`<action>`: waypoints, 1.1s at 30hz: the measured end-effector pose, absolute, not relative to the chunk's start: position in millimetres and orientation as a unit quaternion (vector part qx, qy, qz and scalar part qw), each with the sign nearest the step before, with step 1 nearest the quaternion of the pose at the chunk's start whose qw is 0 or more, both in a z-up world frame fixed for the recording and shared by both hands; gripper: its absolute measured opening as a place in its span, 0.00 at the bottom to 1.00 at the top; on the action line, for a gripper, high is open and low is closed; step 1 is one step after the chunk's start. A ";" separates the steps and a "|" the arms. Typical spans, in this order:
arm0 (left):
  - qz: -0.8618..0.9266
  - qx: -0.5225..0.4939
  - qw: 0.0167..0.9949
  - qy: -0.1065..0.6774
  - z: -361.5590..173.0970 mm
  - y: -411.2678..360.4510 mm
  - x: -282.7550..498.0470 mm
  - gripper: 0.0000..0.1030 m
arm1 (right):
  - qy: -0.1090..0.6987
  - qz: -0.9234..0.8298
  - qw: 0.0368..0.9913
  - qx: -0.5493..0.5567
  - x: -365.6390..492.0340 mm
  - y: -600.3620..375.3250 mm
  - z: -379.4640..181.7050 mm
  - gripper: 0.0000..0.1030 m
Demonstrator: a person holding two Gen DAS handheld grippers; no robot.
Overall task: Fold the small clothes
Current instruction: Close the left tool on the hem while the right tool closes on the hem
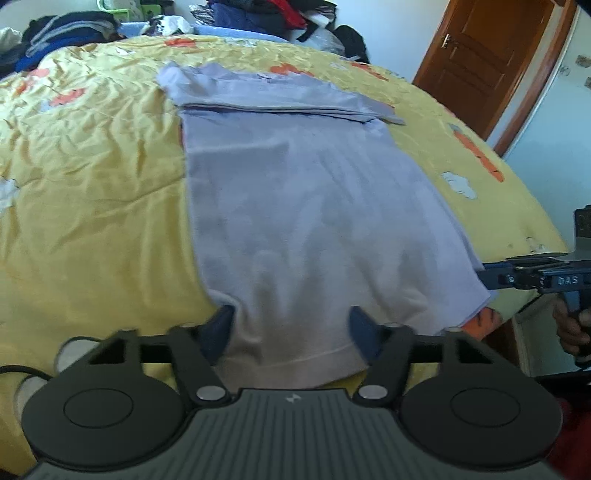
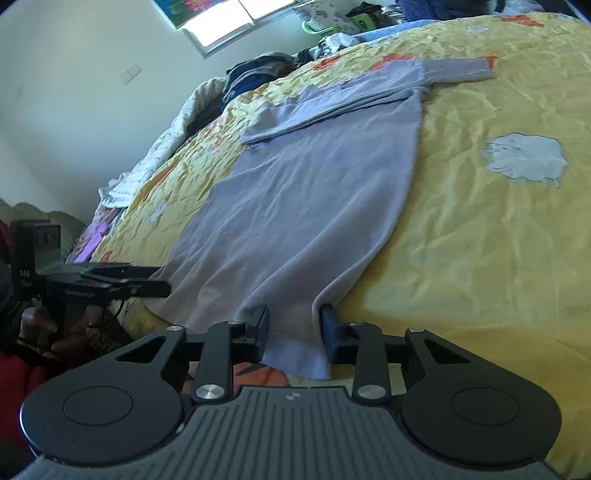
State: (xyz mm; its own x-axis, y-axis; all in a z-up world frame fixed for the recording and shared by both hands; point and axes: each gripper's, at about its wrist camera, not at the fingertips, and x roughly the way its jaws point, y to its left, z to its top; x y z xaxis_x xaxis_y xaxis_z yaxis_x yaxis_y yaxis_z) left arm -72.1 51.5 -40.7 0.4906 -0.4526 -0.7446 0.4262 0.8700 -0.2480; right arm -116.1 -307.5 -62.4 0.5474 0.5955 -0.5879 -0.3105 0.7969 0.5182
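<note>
A pale lilac long-sleeved shirt (image 1: 303, 192) lies flat on the yellow bedspread (image 1: 92, 177), sleeves folded across its far end. My left gripper (image 1: 291, 325) is at the shirt's near hem, jaws wide apart with the hem cloth between them. My right gripper (image 2: 293, 326) is at another part of the hem of the same shirt (image 2: 306, 184), with a bunch of cloth between its narrower jaws. Each gripper shows in the other's view: the right one (image 1: 524, 277) at the shirt's right corner, the left one (image 2: 122, 284) at its left corner.
The bedspread (image 2: 480, 221) has orange and white animal prints. Piles of dark clothes (image 1: 74, 33) lie at the bed's far end. A brown wooden door (image 1: 491, 55) stands at the far right. The bed edge drops off on the right (image 1: 517, 302).
</note>
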 end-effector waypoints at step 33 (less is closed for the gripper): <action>-0.231 -0.039 0.866 0.441 -39.0 76.9 -61.1 0.06 | 0.374 0.220 0.885 0.168 -109.2 -308.0 -43.3 0.15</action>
